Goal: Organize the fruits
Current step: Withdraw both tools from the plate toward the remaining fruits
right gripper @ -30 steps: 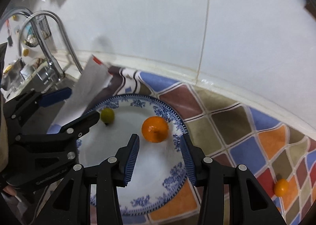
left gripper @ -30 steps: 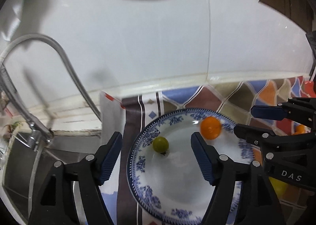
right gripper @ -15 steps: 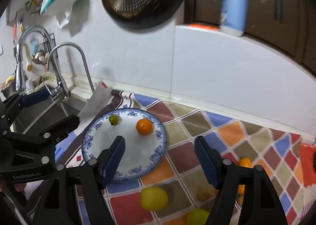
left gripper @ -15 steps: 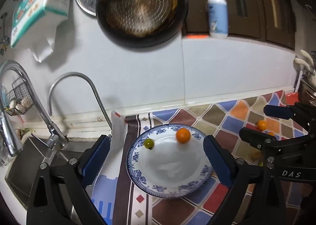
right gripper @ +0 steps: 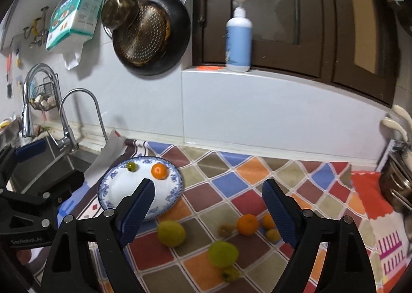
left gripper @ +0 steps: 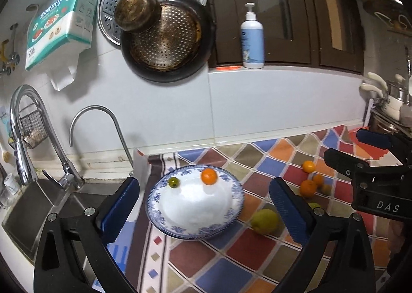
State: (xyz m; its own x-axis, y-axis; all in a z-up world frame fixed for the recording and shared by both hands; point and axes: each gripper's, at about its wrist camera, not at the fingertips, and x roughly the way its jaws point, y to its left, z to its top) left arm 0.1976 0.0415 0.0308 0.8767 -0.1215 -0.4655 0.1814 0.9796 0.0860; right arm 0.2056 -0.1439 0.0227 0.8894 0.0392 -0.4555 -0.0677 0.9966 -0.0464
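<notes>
A blue-patterned white plate [left gripper: 231, 205] [right gripper: 108, 190] sits on the tiled counter and holds an orange [left gripper: 208, 176] [right gripper: 159, 171] and a small green fruit [left gripper: 173, 181] [right gripper: 131, 166]. Loose on the counter to its right lie two yellow-green pears [right gripper: 171, 233] [right gripper: 222, 254], an orange [right gripper: 247, 224] and several small orange and yellow fruits [right gripper: 268, 221]. My left gripper [left gripper: 204, 206] is open and empty, held above the plate. My right gripper [right gripper: 208, 213] is open and empty, above the loose fruit.
A steel sink [left gripper: 31, 215] with two taps [left gripper: 25, 138] lies left of the plate. Pans [left gripper: 164, 35] hang on the white tiled wall. A soap bottle [left gripper: 252, 41] stands on the window ledge. A dish rack [right gripper: 396, 185] is at the far right.
Both grippers have pulled back and up from the plate, widening the view. The right gripper's jaws have opened wider. The orange and the green fruit stay on the plate.
</notes>
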